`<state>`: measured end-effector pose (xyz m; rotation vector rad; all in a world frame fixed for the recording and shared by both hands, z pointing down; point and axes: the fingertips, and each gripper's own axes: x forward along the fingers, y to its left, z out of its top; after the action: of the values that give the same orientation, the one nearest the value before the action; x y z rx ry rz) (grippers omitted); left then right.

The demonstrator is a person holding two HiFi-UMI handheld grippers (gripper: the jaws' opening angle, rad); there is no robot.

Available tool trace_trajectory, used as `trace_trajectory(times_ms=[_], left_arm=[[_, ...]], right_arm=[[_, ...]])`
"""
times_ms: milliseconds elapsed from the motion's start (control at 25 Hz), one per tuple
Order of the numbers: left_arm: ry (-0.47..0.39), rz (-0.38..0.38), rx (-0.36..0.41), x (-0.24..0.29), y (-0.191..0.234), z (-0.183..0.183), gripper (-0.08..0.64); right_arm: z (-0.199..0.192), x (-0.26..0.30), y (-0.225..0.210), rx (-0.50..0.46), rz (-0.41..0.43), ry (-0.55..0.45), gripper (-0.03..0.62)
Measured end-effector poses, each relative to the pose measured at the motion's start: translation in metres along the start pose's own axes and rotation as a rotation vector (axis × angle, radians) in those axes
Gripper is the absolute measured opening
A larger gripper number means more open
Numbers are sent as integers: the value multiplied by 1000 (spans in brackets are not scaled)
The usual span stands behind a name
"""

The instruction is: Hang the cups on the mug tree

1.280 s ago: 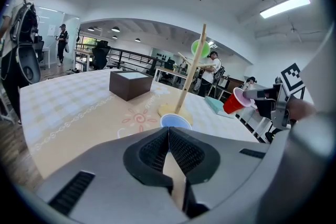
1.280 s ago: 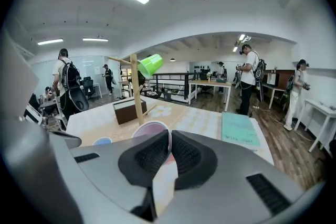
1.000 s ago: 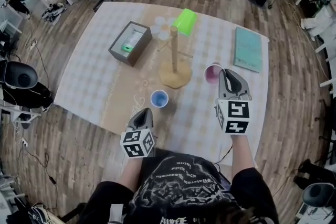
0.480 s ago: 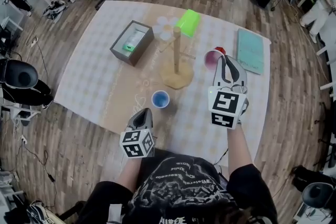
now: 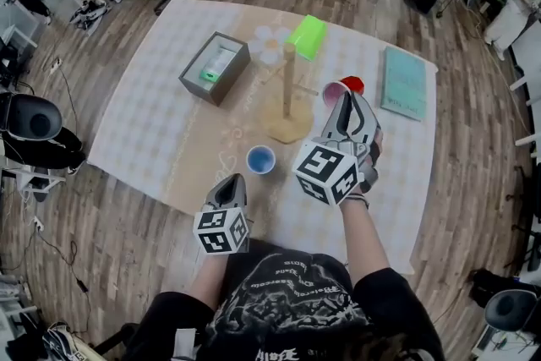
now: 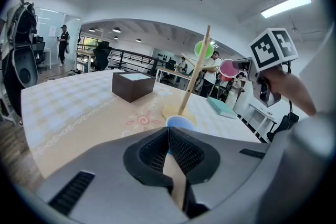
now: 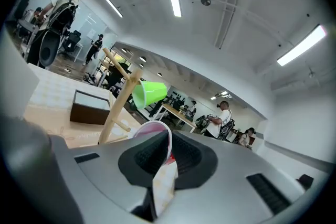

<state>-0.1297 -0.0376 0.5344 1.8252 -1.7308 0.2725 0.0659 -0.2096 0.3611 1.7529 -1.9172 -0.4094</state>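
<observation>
Right claw (image 5: 347,101) clamps pink cup (image 5: 335,92) (near mug tree (image 5: 288,84)); left claw (image 5: 234,180) closed, empty.

One green cup (image 5: 306,36) hangs on mug tree (image 5: 288,89), pink cup (image 5: 336,91) tilted apparently beside, blue cup (image 5: 260,159) upright.

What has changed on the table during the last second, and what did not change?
The right gripper, shut on the pink cup, carried it toward the mug tree and tipped it onto its side. Nothing was let go. The left gripper, the blue cup and the green cup on the tree stayed as they were.
</observation>
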Motion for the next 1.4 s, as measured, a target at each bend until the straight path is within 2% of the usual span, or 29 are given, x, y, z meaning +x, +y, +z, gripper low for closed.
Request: trace_trajectory(times_ms=[640, 1000, 1400], left_arm=[[6, -20, -5, -1, 24, 3, 20], [-7, -27, 12, -1, 37, 15, 20], [-1, -39, 27, 3, 51, 24, 20]], right_arm=[[20, -22, 41, -141, -145, -22, 38], [22, -22, 65, -107, -145, -6, 44], [22, -10, 88, -155, -138, 21, 44]])
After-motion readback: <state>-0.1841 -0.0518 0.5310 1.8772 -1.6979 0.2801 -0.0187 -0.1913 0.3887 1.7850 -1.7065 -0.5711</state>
